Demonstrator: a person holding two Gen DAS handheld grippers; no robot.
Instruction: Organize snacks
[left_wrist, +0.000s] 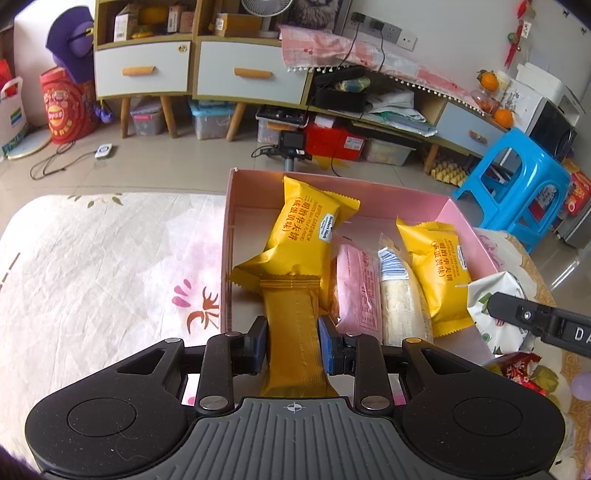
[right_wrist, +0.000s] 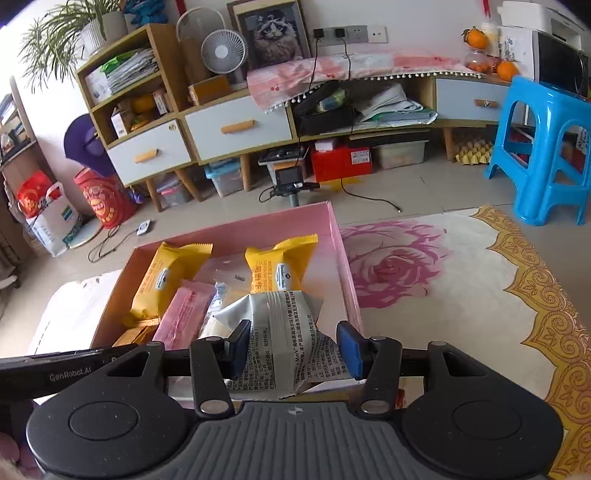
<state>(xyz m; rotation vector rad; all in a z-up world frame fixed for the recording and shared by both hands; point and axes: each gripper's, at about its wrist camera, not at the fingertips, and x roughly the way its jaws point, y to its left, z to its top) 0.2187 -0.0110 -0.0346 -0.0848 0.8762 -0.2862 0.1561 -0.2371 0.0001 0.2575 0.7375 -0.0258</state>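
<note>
A pink box (left_wrist: 236, 229) on the cloth-covered table holds two yellow waffle packets (left_wrist: 306, 229), a pink packet (left_wrist: 356, 291) and a clear rice-cracker packet (left_wrist: 400, 299). My left gripper (left_wrist: 292, 343) is shut on a gold snack bar (left_wrist: 291, 332) at the box's near left side. My right gripper (right_wrist: 293, 349) is shut on a white-and-grey snack packet (right_wrist: 280, 336) over the box's near right part (right_wrist: 347, 258). The right gripper also shows in the left wrist view (left_wrist: 517, 314), with its packet (left_wrist: 491, 295).
A red snack wrapper (left_wrist: 517, 369) lies on the table right of the box. A rose-patterned cloth (right_wrist: 424, 266) covers the table to the right. Beyond are cabinets (right_wrist: 236, 129), a tripod camera (right_wrist: 290, 181) and a blue stool (right_wrist: 543, 147).
</note>
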